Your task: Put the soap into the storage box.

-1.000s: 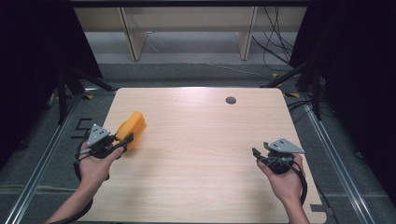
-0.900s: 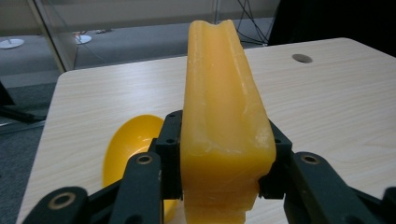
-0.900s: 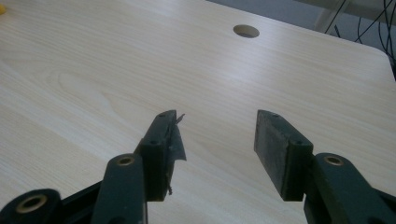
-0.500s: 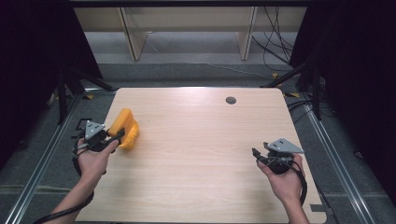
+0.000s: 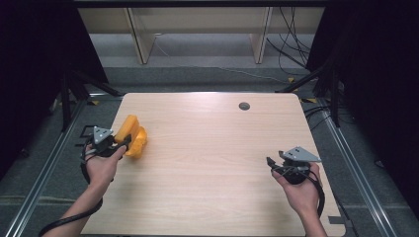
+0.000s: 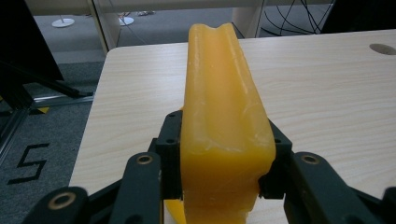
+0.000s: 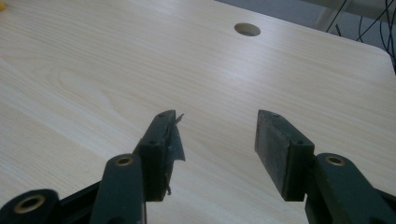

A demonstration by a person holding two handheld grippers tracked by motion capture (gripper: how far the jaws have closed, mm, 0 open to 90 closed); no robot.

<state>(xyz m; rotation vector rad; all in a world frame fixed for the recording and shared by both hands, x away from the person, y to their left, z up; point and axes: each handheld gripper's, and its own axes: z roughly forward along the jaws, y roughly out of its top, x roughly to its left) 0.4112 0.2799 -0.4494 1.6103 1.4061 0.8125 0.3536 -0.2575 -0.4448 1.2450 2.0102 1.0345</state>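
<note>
Clamped across its middle between the left gripper (image 6: 219, 186) jaws at the table's left edge, the yellow foam block (image 6: 219, 116) looks light and squishy, best gripped mid-body; the right gripper (image 7: 217, 140) is seen half open, empty.

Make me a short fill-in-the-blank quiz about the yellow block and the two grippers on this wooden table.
1. The left gripper has its jaws shut on a soft foam-like block whose colour is ____.
2. The jaws of the right gripper stand apart with ____ between them.
3. The round hole in the light wooden table lies near its ____ edge, away from the person.
4. In the high view, the block is near the table's ____ side.

Missing words: yellow; nothing; far; left
</note>
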